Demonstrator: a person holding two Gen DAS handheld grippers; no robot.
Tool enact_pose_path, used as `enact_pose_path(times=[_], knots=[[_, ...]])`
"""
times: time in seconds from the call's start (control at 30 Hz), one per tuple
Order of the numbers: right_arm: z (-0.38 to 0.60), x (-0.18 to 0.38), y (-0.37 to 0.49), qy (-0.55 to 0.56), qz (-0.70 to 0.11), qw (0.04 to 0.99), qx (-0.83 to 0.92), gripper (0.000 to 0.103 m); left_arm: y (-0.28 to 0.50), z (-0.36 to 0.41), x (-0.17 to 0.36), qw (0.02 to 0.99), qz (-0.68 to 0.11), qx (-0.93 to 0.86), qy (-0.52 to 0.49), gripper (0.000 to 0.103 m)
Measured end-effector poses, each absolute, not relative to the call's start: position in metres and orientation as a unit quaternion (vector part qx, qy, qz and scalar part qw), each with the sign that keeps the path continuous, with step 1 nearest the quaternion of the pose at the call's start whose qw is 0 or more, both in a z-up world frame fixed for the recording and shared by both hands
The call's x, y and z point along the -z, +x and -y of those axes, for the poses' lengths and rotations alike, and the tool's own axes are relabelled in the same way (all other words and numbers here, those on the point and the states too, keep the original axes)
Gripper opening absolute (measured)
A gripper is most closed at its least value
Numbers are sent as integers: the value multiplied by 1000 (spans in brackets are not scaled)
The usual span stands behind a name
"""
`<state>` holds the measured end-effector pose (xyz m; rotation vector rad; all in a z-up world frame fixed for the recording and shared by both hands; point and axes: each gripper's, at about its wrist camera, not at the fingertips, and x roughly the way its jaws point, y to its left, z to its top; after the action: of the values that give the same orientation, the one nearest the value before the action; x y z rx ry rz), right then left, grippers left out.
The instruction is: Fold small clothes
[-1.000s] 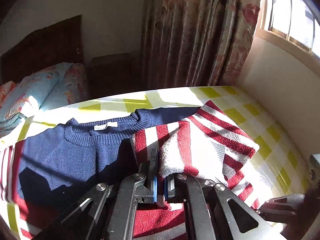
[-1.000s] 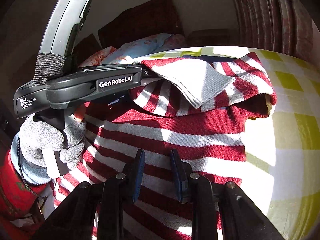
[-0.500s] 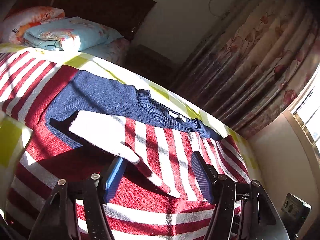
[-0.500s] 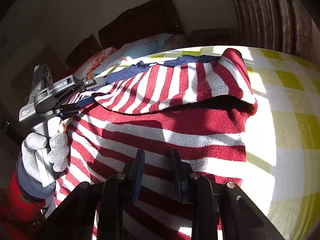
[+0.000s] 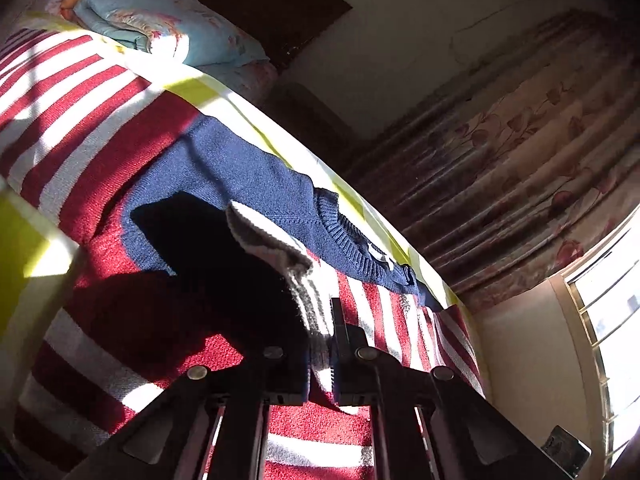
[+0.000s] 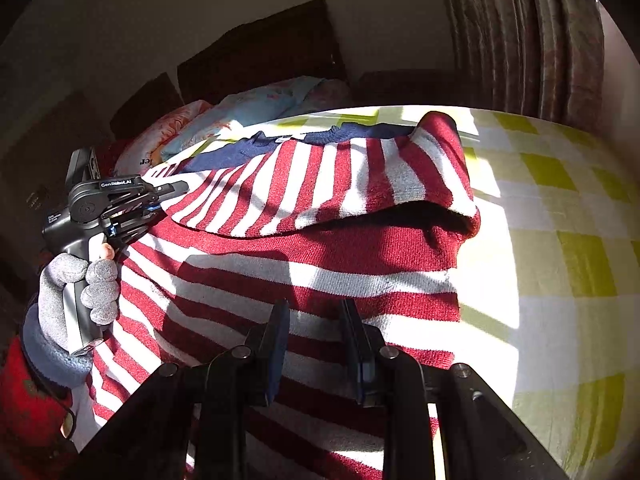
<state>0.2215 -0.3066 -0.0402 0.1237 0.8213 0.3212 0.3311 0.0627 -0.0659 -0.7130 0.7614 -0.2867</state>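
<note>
A red-and-white striped sweater (image 6: 360, 248) with a navy collar (image 5: 352, 236) lies flat on the bed. One sleeve (image 6: 320, 184) is folded across its chest. In the left wrist view my left gripper (image 5: 320, 328) is shut on that sleeve's white cuff (image 5: 264, 232), which stands up out of the jaws. The right wrist view shows the same left gripper (image 6: 168, 196) at the sleeve's end, held by a grey-gloved hand (image 6: 80, 288). My right gripper (image 6: 316, 320) hovers low over the sweater's lower body, jaws a little apart with nothing pinched between them.
The bed has a yellow-green checked sheet (image 6: 560, 200), bare to the right of the sweater. Folded bedding and pillows (image 5: 160, 28) lie by the dark headboard. Flowered curtains (image 5: 520, 160) and a bright window (image 5: 612, 320) stand to the right.
The left gripper carried the sleeve across the chest to the left and rolled. Half a second ago its jaws stood open over the flat sleeve; now they grip the cuff. The right gripper stayed put.
</note>
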Motion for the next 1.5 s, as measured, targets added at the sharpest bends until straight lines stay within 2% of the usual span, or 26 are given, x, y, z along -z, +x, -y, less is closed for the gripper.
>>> enact_pose_path(times=[0.1,0.3,0.57,0.8,0.87,0.93,1.03,1.13,1.23,1.27,1.37,1.5], knots=[[329,26,225,87,-370,919,-101,26,325,-56,59,866,-352,151,-322,103],[348,37,270,61,-421,905,-20,26,319,-60,50,876,-322,158,-323,103],[343,47,286,43,-409,911,25,27,324,-67,45,880,-305,150,-333,103],[342,47,285,36,-406,913,31,27,318,-78,-21,927,-220,147,-266,103],[342,47,285,37,-405,913,30,27,320,-77,-21,934,-236,138,-231,103],[341,48,286,34,-406,913,32,27,329,-81,-1,929,-279,109,-219,103],[340,47,285,34,-406,913,31,28,338,-97,42,903,-343,72,-249,103],[340,47,285,33,-406,913,31,28,346,-105,62,882,-382,61,-270,103],[340,47,285,33,-406,913,32,28,341,-109,55,889,-376,26,-262,100],[340,47,285,34,-406,913,32,28,334,-113,49,894,-364,-2,-262,103],[340,47,285,34,-406,913,32,28,307,-117,24,919,-294,-51,-257,103],[339,47,285,34,-406,913,32,28,317,-92,15,925,-322,33,-197,103]])
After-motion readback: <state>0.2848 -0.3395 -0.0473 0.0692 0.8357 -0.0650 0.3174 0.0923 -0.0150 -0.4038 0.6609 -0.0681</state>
